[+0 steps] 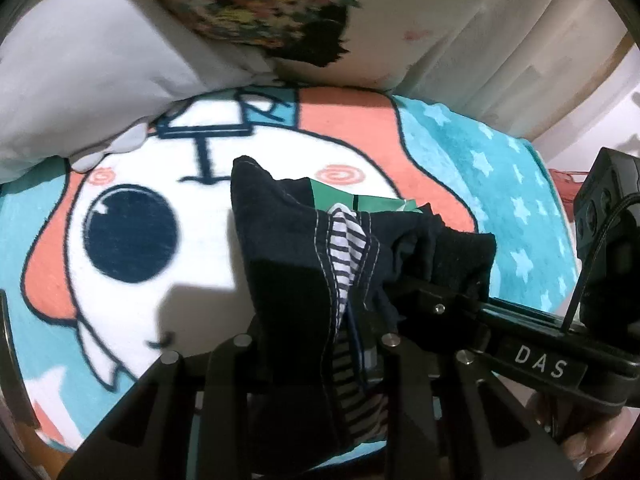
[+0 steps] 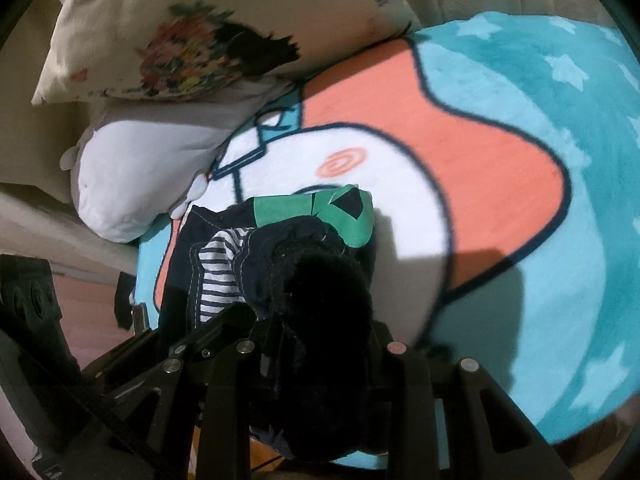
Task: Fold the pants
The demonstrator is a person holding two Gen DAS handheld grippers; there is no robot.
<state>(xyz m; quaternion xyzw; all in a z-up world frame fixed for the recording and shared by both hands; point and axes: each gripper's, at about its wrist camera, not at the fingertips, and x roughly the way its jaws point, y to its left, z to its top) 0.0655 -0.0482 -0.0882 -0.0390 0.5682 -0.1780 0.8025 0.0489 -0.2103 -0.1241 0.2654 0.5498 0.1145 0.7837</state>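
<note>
Now | both grippers point(image 1: 320, 344) point(image 2: 320, 344) clamped on pants point(image 1: 280, 264) | blanket point(image 1: 500, 184) bare rightward

The dark navy cotton pants point(image 1: 280, 248) with white stitching, striped lining and green patch hang bunched, lifted near the middle of the bed, waistband gaping.

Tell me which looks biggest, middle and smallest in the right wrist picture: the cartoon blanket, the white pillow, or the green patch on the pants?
1. Cartoon blanket
2. White pillow
3. Green patch on the pants

The fisheye lens bends sizes, but the gaps look clear.
</note>
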